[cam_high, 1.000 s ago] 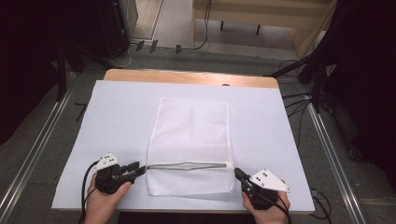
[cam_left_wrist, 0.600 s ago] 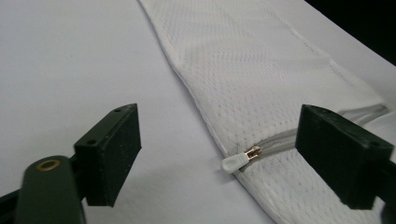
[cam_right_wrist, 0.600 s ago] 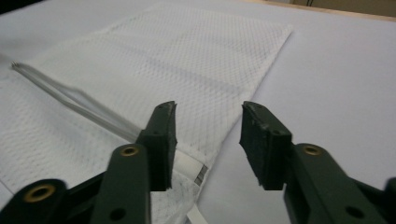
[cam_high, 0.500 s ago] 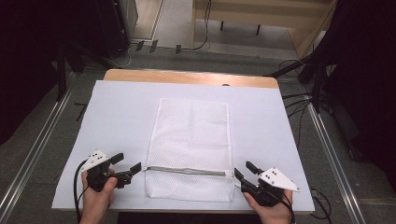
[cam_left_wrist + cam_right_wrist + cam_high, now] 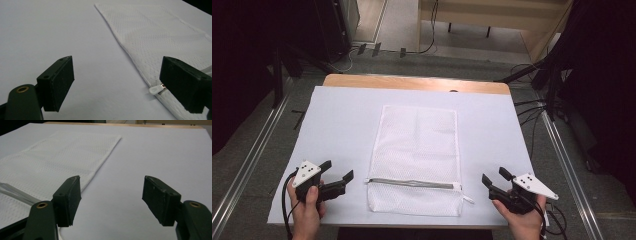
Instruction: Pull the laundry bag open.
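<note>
A white mesh bag (image 5: 417, 145) lies flat on the white table cover (image 5: 337, 125), with its grey zipper (image 5: 412, 183) running across near the front end. My left gripper (image 5: 339, 170) rests just left of the zipper's end, open and apart from the bag. In the left gripper view its jaws (image 5: 130, 85) have nothing between them, and a small white zipper tab (image 5: 155, 89) lies beside the right one. My right gripper (image 5: 493, 175) stands off the bag's right edge; its jaws have just been opening and hold nothing (image 5: 112, 200). The bag (image 5: 57, 157) lies to their left.
The wooden table edge (image 5: 412, 82) shows beyond the cover. Metal rails (image 5: 257, 150) run along both sides on the floor, and cables (image 5: 532, 107) lie at the far right. The person's hands (image 5: 304, 215) come in at the front edge.
Both grippers have let go of the bag's zipper ends and moved outward, the right one farther. Their jaws have opened. The bag, bunched at the zipper before, now lies flat.
</note>
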`<state>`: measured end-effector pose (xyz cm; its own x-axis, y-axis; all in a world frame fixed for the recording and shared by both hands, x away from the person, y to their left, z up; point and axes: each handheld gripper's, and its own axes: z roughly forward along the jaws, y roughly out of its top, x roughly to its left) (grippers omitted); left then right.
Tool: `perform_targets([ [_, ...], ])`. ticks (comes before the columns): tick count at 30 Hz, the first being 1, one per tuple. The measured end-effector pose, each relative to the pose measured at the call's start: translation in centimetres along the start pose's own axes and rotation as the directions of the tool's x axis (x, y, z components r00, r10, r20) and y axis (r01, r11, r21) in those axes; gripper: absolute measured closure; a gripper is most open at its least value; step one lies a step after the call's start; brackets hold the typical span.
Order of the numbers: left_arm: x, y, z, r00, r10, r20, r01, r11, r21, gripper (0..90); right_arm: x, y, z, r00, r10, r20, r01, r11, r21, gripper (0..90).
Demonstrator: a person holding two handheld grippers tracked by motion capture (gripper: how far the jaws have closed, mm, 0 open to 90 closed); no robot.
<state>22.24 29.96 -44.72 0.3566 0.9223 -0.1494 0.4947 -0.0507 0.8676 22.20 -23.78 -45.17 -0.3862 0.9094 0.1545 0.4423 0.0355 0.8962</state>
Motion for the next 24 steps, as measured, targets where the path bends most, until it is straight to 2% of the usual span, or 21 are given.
perform_targets([
  [1,0.0,0.0,0.0,1.0000,0.000,0.000,0.000,1.0000,0.000,12.7,0.0,0.0,0.0,1.0000,0.000,0.000,0.000,1.000,0.000,31.9],
  [5,0.8,0.0,-0.5,0.9992,0.014,-0.039,-0.014,0.9998,-0.011,12.7,-1.6,0.0,-0.4,0.9995,0.024,0.020,-0.024,1.000,-0.006,30.0],
  [10,1.2,0.0,-0.8,0.9985,0.014,-0.053,-0.015,0.9997,-0.019,12.7,-2.6,0.0,-0.7,0.9988,0.036,0.032,-0.036,0.999,-0.011,28.9],
  [13,1.5,0.0,-1.0,0.9982,0.013,-0.059,-0.014,0.9997,-0.021,11.9,-3.7,-0.2,-0.8,0.9986,0.042,0.033,-0.042,0.999,-0.006,28.1],
  [18,1.9,0.1,-1.3,0.9988,0.003,-0.050,-0.004,0.9996,-0.028,9.6,-4.4,-0.3,-1.0,0.9982,0.028,0.052,-0.028,1.000,-0.004,27.1],
  [24,2.2,0.1,-1.5,0.9990,-0.007,-0.045,0.005,0.9995,-0.032,7.8,-5.2,-0.5,-1.1,0.9959,0.045,0.078,-0.045,0.999,0.000,26.2],
])
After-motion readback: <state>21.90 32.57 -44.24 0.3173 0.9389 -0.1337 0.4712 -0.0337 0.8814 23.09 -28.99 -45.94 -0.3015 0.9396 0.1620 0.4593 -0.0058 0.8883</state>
